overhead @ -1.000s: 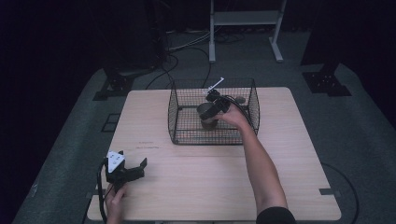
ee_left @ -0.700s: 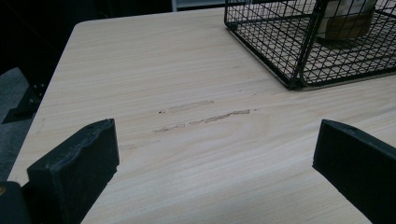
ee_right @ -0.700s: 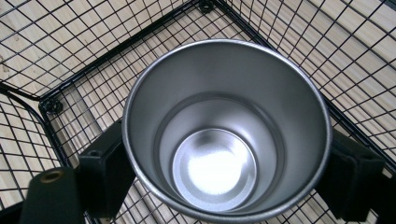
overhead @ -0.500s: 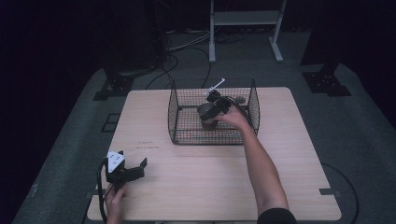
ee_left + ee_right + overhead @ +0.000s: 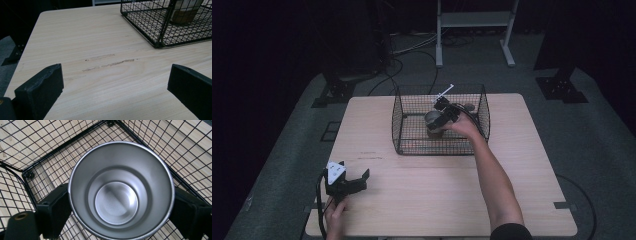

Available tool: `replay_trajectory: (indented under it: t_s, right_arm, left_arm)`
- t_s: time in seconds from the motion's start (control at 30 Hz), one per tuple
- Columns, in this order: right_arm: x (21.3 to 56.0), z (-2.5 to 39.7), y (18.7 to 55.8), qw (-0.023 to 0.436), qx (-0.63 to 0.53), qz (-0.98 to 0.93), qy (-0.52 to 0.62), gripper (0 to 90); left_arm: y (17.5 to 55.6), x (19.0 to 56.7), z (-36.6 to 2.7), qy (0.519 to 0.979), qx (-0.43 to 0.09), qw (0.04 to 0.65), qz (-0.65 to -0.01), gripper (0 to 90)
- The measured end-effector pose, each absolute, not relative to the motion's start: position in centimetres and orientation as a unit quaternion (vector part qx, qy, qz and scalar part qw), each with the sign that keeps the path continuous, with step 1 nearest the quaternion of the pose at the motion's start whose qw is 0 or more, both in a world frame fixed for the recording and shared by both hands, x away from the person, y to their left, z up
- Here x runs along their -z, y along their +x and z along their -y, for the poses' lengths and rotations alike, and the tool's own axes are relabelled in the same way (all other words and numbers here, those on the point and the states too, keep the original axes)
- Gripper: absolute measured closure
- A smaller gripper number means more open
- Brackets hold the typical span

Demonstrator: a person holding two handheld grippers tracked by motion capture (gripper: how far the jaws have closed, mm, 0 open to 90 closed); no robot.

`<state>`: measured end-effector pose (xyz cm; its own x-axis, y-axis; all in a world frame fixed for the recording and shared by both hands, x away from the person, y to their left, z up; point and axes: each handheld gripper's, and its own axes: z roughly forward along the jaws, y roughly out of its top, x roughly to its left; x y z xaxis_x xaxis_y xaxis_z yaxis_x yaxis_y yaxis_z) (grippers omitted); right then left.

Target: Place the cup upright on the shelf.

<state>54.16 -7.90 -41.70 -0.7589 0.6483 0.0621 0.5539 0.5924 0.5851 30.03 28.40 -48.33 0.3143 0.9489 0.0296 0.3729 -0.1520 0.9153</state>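
**A:** Where does your right claw (image 5: 120,207) stand?

**B:** Your right claw sits inside the black wire-mesh basket (image 5: 404,125), with its jaws pressed to either side of the round brushed-steel cup (image 5: 121,190). From the right gripper view you look straight down into the cup's open mouth, with the ringed bottom plain to see and a black jaw touching the wall on each side. The high view cannot show that contact; there your hand (image 5: 464,127) covers most of the claw (image 5: 439,120), and the cup (image 5: 432,118) shows as a grey rim just left of your knuckles.

**A:** And where is the cup within the basket?

**B:** In the high view it is in the right half of the basket, nearer the far wall. The left gripper view adds the cup (image 5: 186,11) seen from the side through the mesh (image 5: 160,27): a pale wall over a brownish base that stands low, at the basket floor. Whether it touches the floor, you cannot tell.

**A:** Your left claw (image 5: 115,87)?

**B:** Your left claw has its jaws spread wide with nothing between them but the bare pale wooden counter (image 5: 82,37) and a few scuff marks (image 5: 110,62). In the high view it (image 5: 344,182) rests near the counter's front left corner, well apart from the basket.
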Motion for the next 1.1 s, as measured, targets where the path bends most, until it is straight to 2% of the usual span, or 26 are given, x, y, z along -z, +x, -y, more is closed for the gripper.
replay_trajectory:
  t_s: [0.5,1.1]
  right_arm:
    - [41.1,7.7,53.9,0.094,-0.315,-0.88,0.343,8.3]
    - [37.3,10.1,52.0,0.102,-0.38,-0.851,0.349,8.3]
  left_arm:
    - [30.0,48.3,-28.5,0.682,-0.33,0.439,-0.483,0.0]
    - [29.9,48.3,-28.3,0.687,-0.33,0.433,-0.481,0.0]
